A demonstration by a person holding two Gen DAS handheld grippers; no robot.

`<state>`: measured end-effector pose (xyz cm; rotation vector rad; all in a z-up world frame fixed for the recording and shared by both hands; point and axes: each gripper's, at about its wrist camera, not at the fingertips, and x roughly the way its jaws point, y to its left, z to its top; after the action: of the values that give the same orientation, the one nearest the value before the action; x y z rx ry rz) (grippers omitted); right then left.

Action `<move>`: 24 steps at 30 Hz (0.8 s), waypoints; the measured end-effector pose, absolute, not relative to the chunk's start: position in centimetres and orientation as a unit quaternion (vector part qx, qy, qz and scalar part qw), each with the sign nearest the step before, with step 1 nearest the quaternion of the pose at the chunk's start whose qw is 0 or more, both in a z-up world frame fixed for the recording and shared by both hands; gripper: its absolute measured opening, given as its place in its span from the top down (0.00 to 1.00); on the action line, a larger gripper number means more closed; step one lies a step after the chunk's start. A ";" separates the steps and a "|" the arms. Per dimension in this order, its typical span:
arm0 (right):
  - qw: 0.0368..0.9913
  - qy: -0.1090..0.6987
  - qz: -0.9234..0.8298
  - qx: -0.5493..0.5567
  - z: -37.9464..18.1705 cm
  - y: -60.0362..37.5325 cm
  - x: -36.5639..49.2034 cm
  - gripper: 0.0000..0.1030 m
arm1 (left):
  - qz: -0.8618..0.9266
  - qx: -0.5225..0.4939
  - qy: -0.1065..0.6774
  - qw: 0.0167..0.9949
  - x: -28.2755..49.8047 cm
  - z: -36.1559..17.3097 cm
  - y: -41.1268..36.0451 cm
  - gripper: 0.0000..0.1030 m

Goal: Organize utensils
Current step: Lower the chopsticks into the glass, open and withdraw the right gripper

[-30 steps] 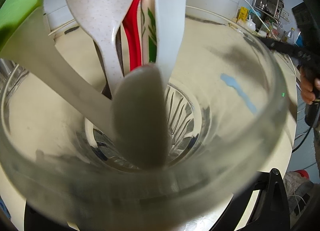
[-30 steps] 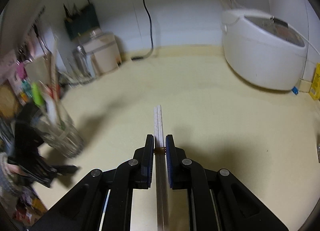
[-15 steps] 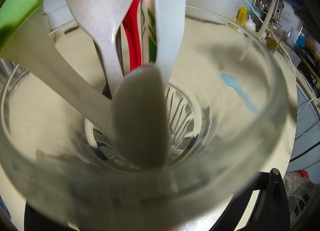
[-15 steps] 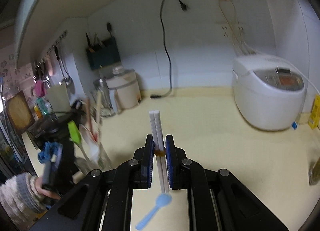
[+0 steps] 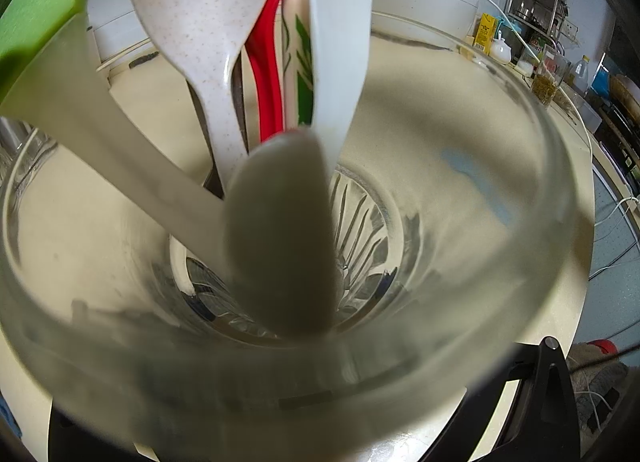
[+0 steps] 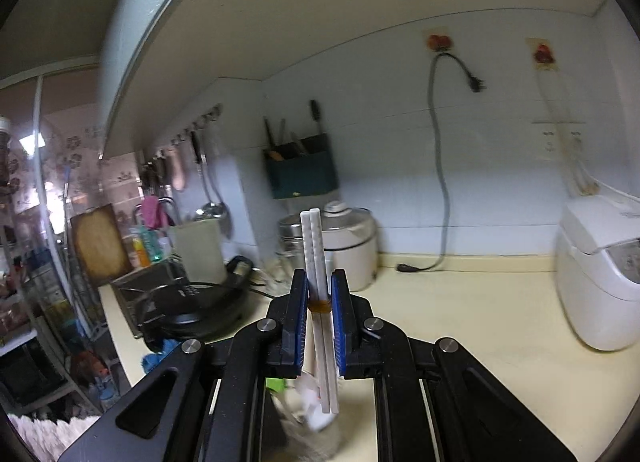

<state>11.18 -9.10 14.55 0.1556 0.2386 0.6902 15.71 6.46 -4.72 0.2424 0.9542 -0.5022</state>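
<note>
My right gripper (image 6: 320, 298), fingers clamped on chopsticks (image 6: 314, 250), has swung upright above glass (image 5: 460, 190); insertion next. Left fingers: cannot tell.

A cream countertop (image 6: 460, 302) carries a white rice cooker (image 6: 600, 274) and a lidded pot (image 6: 352, 242).

Clear ribbed glass tumbler (image 5: 500, 262) holds a matt speckled plastic spoon (image 5: 200, 22).

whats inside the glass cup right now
Inside the glass cup: a speckled spoon, white fork, red handle, and a green-topped spatula. Their lower ends are blurred.
</note>
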 end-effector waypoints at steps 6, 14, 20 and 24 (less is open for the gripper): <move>0.922 0.145 0.355 0.050 12.6 -5.2 12.0 0.89 | -0.238 0.115 0.453 0.851 15.7 -4.7 6.2 0.01; 0.922 0.194 0.332 0.039 9.6 -4.0 13.3 0.83 | -0.238 0.116 0.453 0.851 15.7 -4.7 6.0 0.01; 0.924 0.197 0.319 0.069 9.5 -5.3 13.3 0.67 | -0.238 0.115 0.453 0.851 15.7 -4.7 6.1 0.01; 0.908 0.196 0.326 0.175 10.2 -8.8 11.4 0.67 | -0.238 0.115 0.453 0.851 15.8 -4.7 6.1 0.01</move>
<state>11.43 -8.83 10.21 0.3616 0.4050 0.6722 15.75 6.12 -4.70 0.2428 0.9542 -0.5021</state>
